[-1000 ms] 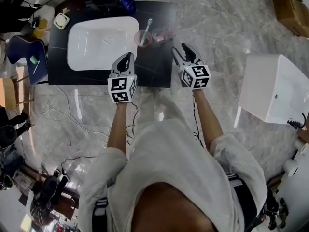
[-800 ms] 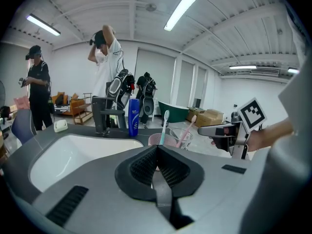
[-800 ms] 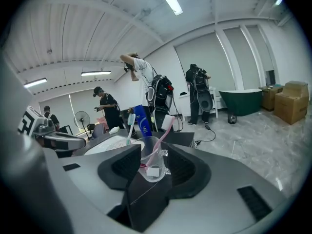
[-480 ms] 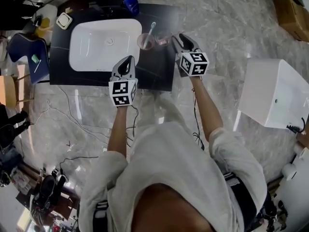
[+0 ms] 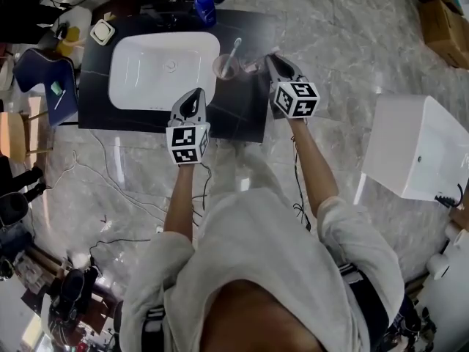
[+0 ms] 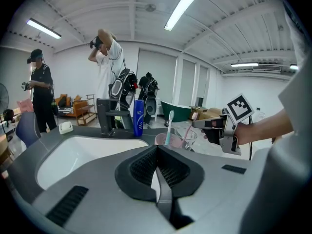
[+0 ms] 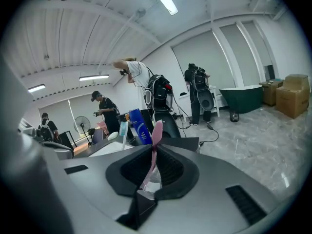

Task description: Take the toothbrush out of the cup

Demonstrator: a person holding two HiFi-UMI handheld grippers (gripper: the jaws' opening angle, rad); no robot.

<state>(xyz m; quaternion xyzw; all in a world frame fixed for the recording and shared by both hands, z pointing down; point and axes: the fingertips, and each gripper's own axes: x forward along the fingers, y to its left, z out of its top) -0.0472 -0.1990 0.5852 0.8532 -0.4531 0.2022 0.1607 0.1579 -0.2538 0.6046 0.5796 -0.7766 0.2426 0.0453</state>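
Note:
A clear cup (image 5: 253,66) stands on the black counter (image 5: 242,116) right of the sink, with a pink toothbrush (image 7: 156,133) standing up in it. My right gripper (image 7: 153,152) reaches over this cup; its jaws have just been closing and now pinch the pink toothbrush's handle. Beside it a pink cup (image 5: 224,67) holds a white and blue toothbrush (image 6: 169,126). In the head view my right gripper (image 5: 272,61) is at the clear cup. My left gripper (image 5: 196,96) hovers over the counter's front, shut on nothing, a little short of the cups.
A white sink (image 5: 165,68) fills the counter's left half, with a dark tap (image 6: 108,116) and a blue bottle (image 5: 207,9) behind it. A soap dish (image 5: 102,31) lies at the back left. A white tub (image 5: 421,149) stands on the floor to the right. Several people stand far behind.
My right gripper has moved forward to the clear cup and its jaws have closed round the pink toothbrush. The left gripper has stayed in place.

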